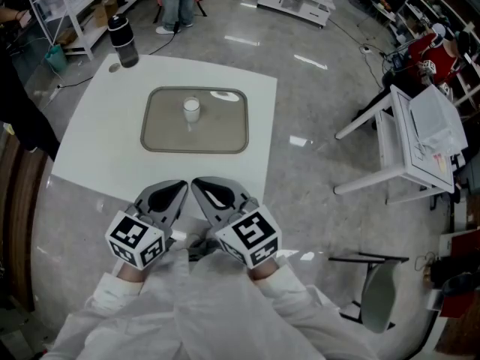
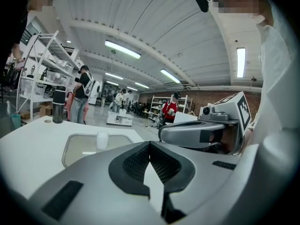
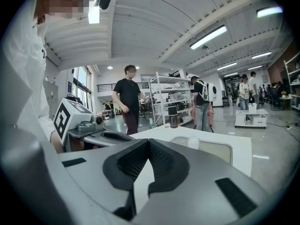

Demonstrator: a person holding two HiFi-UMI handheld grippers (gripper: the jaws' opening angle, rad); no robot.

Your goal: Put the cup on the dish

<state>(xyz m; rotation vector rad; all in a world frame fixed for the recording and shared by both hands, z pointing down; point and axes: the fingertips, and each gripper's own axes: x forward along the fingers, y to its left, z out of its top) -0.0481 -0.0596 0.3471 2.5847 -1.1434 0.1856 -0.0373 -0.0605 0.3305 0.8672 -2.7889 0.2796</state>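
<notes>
We hold both tongs pressed together and empty, the left gripper (image 1: 177, 189) and right gripper (image 1: 204, 187) side by side at the near edge of the white table (image 1: 97, 141). The clear cup (image 1: 191, 109) stands upright straight ahead of them and well apart, already on the rectangular dish (image 1: 161, 137) towards its far side, and neither hand looks nearer to us. We count one cup, one dish, one dark bottle (image 1: 123, 41) at the table's far left corner, and two grippers.
</notes>
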